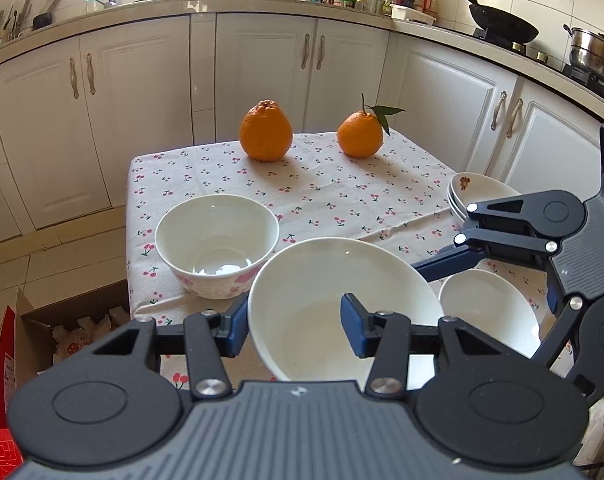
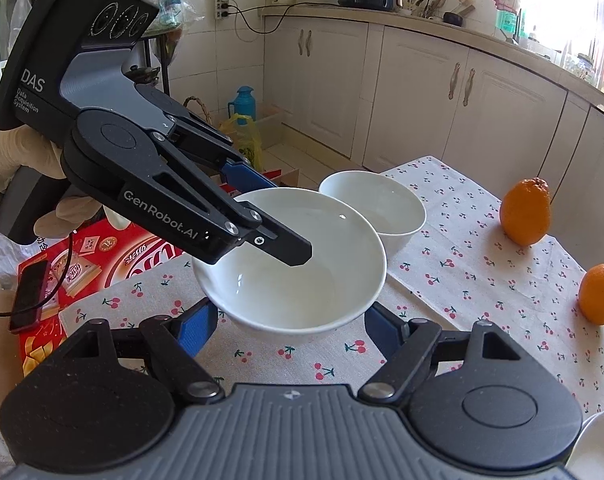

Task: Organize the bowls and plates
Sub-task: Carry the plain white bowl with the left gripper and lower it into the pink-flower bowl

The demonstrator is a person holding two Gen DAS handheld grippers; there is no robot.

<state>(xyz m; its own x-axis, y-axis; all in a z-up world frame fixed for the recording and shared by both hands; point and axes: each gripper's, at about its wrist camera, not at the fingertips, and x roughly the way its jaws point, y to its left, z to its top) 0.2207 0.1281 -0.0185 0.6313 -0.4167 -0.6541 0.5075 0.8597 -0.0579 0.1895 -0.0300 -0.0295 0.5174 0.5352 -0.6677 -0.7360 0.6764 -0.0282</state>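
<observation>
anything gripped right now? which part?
Left gripper pinches the plain white bowl by its rim wall, one finger inside, one outside. Right gripper is open, its fingers either side of that bowl; no contact is visible.

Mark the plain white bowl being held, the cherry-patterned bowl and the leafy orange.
plain white bowl [image 1: 313, 280], left wrist view, inner wall.
cherry-patterned bowl [image 1: 218, 280], left wrist view, outer patterned side.
leafy orange [image 1: 359, 134], left wrist view, peel centre.

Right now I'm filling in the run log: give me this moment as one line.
left tool: shut on bowl rim | right tool: open | bowl: off cloth | pink bowl: on cloth
</observation>
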